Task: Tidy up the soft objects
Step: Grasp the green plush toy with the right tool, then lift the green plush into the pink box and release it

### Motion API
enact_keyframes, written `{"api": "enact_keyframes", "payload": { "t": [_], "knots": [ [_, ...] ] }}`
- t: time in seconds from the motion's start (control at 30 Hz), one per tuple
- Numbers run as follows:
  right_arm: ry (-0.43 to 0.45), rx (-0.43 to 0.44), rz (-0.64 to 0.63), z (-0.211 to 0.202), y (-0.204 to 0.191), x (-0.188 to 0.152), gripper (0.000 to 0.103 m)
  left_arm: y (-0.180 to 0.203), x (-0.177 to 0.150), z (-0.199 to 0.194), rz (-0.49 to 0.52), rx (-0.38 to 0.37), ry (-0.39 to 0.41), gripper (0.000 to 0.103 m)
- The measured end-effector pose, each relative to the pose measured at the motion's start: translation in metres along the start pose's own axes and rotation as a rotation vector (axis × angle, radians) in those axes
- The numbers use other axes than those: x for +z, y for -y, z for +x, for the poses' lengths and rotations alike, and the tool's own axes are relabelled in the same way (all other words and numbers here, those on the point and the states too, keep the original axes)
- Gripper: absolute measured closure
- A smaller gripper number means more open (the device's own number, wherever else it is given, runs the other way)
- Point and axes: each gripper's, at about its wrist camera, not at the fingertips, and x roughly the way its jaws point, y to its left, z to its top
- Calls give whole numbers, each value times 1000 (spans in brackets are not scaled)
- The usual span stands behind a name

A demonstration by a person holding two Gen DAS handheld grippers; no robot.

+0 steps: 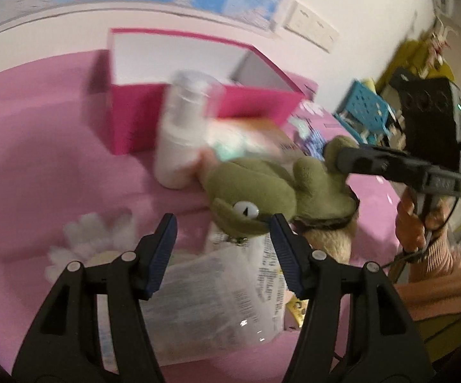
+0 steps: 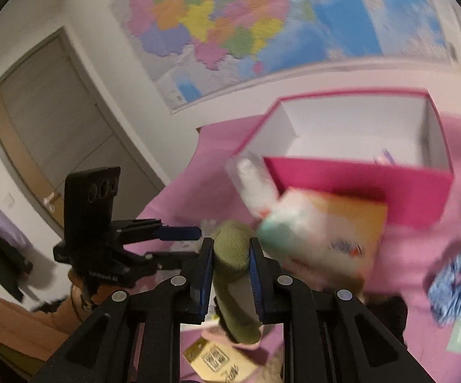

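Both fisheye views: even, moderately bright indoor light with a warm pinkish cast and no visible source. Black vignette rings each frame, and straight lines bow near the rim, as on the door (image 2: 55, 121) left of the pink box (image 2: 358, 172). Motion blur smears the box, the white bottle (image 1: 182, 131) in front of it and the wall map (image 2: 230, 25) above it. Each view's own claw arms stay sharp. Soft shadow falls left of the box (image 1: 198, 95); small glare spots mark the clear plastic wrapper (image 1: 217, 290).
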Motion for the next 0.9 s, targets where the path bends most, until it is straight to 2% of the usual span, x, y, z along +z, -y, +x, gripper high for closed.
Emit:
{"api": "enact_keyframes", "payload": {
  "t": [0.23,0.37,0.47,0.63,0.9],
  "knots": [
    [4,-10,53,-9,18,-18,82,23,6,22,63,-28,-50,40],
    [16,-11,37,-11,14,-19,82,36,8,24,90,5,-49,39],
    [43,-7,27,-19,10,-15,82,43,7,17,91,-7,-41,39],
    [118,-6,-27,-41,-8,-2,82,61,12,-10,131,9,15,39],
    [232,5,-147,-63,-38,48,82,69,56,-58,167,102,165,39]
  ]
}}
